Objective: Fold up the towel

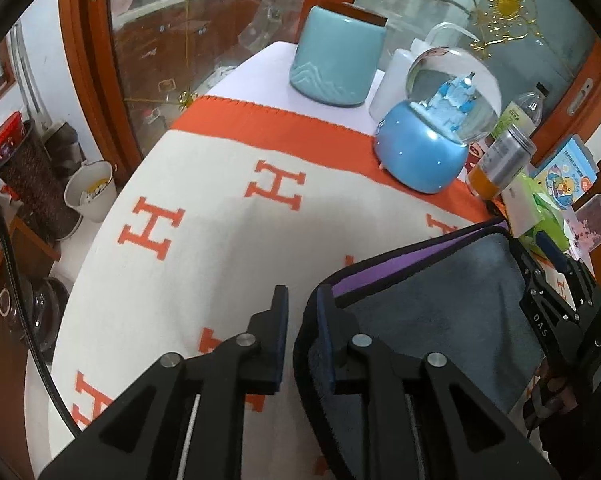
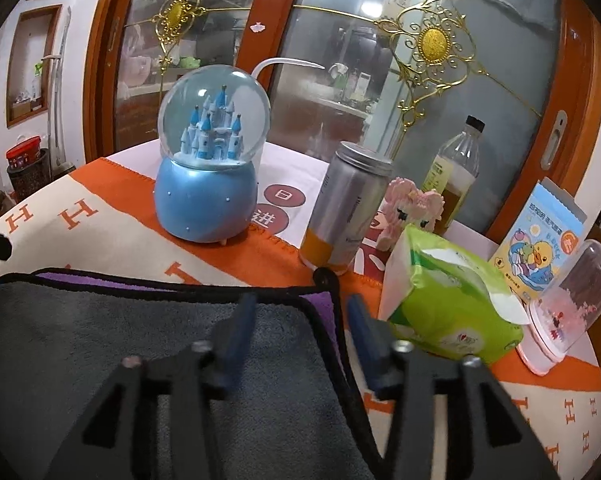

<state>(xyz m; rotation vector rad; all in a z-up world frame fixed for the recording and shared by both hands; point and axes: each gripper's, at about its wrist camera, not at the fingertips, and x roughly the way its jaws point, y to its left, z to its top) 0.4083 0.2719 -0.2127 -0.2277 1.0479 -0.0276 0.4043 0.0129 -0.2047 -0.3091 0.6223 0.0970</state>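
Grey towel (image 1: 440,308) lying folded on the cream-and-orange blanket (image 1: 204,200), purple underside peeking out along its far edge (black trim all round). Left gripper (image 1: 302,304) spread, straddling the towel's left edge, one finger (image 1: 326,320) over the cloth, nothing pinched. Right gripper (image 2: 300,312) spread too, straddling the towel's right corner (image 2: 316,300). Snow globe (image 2: 210,152) standing on the blanket's far orange border, silver can (image 2: 348,204) just beside, green tissue pack (image 2: 452,300) near the right edge.

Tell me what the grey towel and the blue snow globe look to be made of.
Grey towel with black-bound edge: soft microfibre-like cloth, matte napped pile, purple reverse. Blue snow globe: clear glossy dome, glass or plastic; base looks glazed or painted, given its sheen.
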